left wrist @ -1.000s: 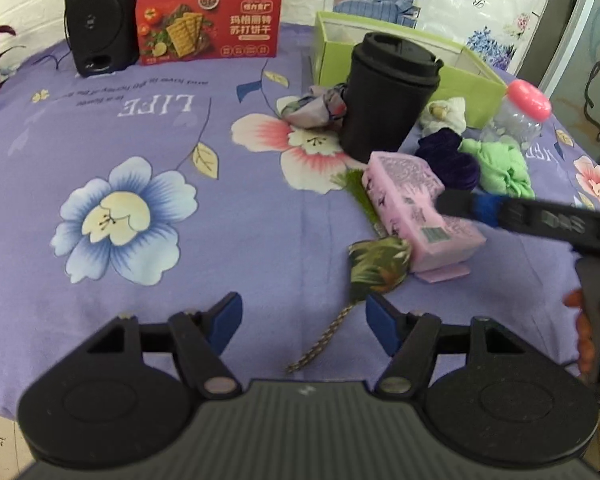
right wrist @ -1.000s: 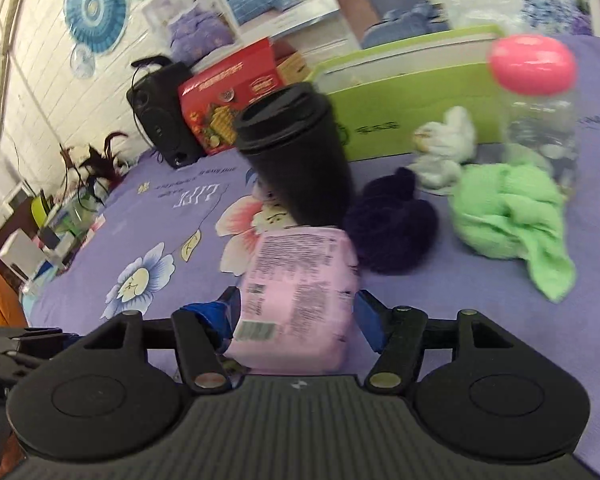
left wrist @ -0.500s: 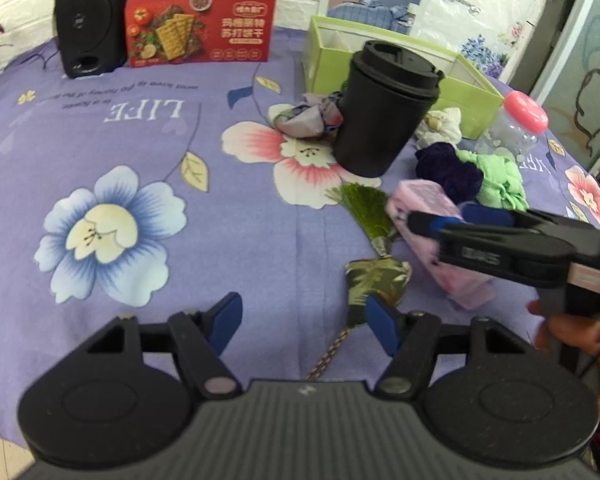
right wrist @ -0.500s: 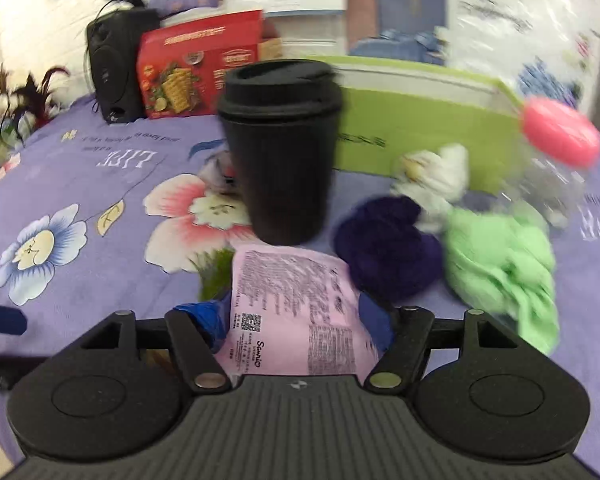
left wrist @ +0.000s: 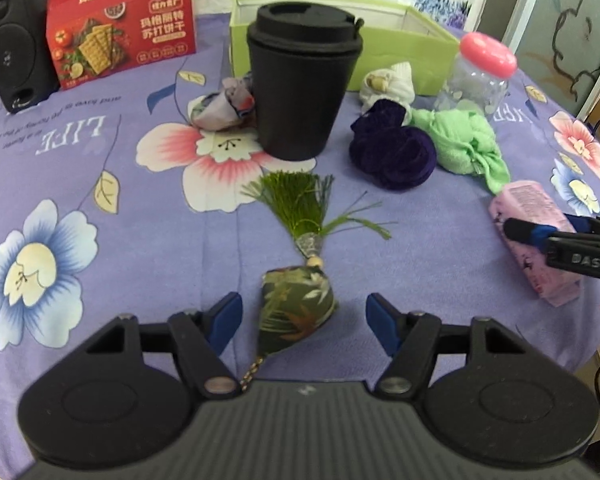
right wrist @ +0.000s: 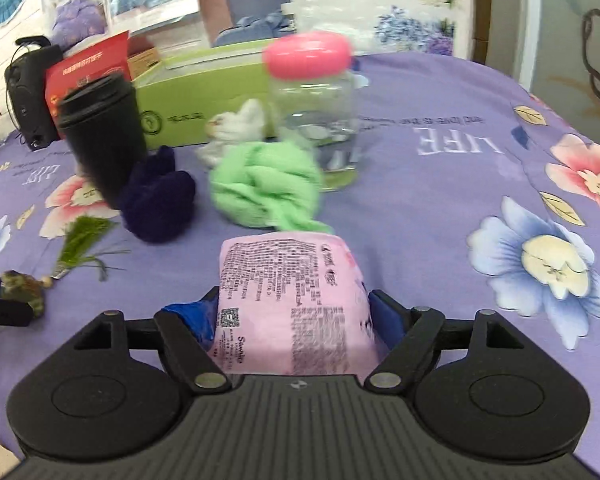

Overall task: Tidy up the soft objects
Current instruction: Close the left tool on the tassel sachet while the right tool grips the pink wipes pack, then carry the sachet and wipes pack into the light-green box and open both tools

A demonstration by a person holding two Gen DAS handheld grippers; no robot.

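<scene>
My right gripper (right wrist: 294, 314) is shut on a pink tissue pack (right wrist: 288, 300), held just above the purple flowered cloth; the pack also shows in the left wrist view (left wrist: 532, 236), at the right. My left gripper (left wrist: 302, 318) is open, its fingers on either side of a green leaf-print sachet (left wrist: 296, 304) with a green tassel (left wrist: 300, 200). A dark purple cloth ball (left wrist: 392, 152), a light green cloth (left wrist: 464, 144), a white sock bundle (left wrist: 388, 84) and a patterned grey cloth (left wrist: 224, 104) lie further back.
A black lidded cup (left wrist: 300, 84) stands mid-table. Behind it is an open green box (left wrist: 400, 48). A clear jar with a pink lid (left wrist: 480, 76) stands to the right, a red cracker box (left wrist: 120, 36) and a black speaker (left wrist: 12, 64) at back left.
My right gripper has carried the pink tissue pack to the right, away from the cup and sachet. My left gripper has moved forward so the sachet now lies between its fingers.
</scene>
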